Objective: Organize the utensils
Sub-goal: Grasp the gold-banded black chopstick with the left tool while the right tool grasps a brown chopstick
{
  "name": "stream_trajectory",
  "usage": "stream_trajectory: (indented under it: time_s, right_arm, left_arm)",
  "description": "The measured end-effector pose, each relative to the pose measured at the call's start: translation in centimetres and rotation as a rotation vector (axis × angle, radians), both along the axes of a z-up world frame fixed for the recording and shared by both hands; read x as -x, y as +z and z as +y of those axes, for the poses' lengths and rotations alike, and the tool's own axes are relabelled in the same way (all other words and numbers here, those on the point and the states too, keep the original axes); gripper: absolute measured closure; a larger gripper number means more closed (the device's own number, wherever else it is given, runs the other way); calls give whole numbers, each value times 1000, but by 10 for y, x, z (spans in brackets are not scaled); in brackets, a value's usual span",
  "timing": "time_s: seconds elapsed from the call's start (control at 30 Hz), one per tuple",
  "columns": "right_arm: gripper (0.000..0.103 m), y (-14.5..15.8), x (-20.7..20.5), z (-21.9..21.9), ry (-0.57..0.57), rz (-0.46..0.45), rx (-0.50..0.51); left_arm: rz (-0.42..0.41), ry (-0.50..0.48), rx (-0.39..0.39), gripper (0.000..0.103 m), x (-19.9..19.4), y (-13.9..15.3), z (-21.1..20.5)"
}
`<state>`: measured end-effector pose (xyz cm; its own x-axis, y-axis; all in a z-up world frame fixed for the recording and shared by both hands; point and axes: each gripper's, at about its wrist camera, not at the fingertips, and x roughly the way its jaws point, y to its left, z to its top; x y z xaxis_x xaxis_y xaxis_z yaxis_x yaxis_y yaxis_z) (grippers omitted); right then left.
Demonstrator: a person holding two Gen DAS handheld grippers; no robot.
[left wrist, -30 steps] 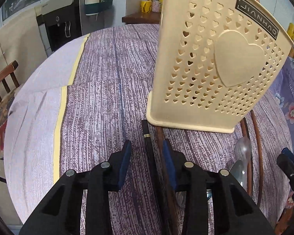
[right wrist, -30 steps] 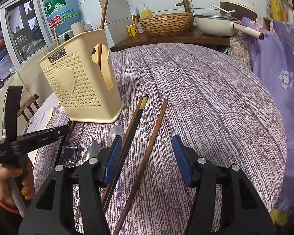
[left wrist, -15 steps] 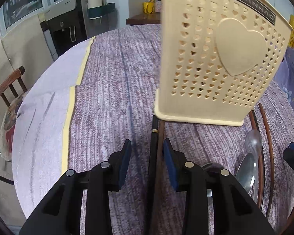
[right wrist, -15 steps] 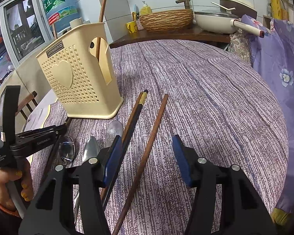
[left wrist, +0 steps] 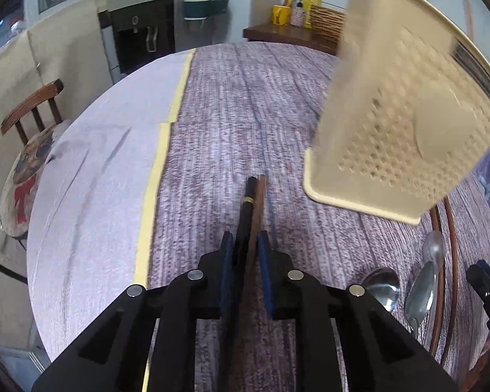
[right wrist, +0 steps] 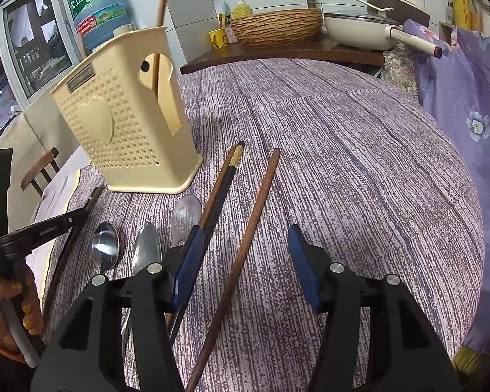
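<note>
Two chopsticks (left wrist: 251,209) clamped in left tongs (left wrist: 246,245), tips fwd; right tongs (right wrist: 245,254) apart.

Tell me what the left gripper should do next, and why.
Probably lift. The left gripper has just closed on two chopsticks, whose tips still seem to lie on the table beside the holder, so raising them clears the way to it.

The right gripper (right wrist: 243,263) has its jaws apart over the worktop (right wrist: 359,163). A brown chopstick (right wrist: 245,248) lies between the jaws, touching neither. Three spoons (right wrist: 143,248) lie left of the jaws. A cream basket (right wrist: 114,130) stands farther ahead, to the left.
</note>
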<state>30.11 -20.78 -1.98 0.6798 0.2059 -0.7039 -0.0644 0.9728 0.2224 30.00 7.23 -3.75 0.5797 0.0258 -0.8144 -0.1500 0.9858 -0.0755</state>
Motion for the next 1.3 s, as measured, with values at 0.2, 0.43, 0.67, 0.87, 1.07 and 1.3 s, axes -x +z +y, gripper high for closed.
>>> stream_trajectory:
  time_s: [0.2, 0.43, 0.67, 0.87, 1.07, 1.3]
  right_arm:
    - [49, 2, -3, 5, 16, -2, 6]
    - [49, 3, -13, -5, -31, 11, 28]
    - [49, -8, -30, 6, -23, 67, 71]
    - [58, -14, -44, 8, -41, 90, 137]
    - [61, -14, -48, 6, -44, 90, 152]
    - [60, -14, -47, 5, -42, 76, 151]
  left_arm:
    - [16, -8, 54, 88, 3, 1, 7]
    - [-9, 29, 86, 60, 16, 1, 21]
    - [-17, 41, 66, 66, 21, 0, 26]
    - [-13, 37, 49, 69, 20, 1, 29]
    - [-7, 28, 5, 72, 17, 0, 26]
    - [-28, 3, 67, 72, 21, 0, 24]
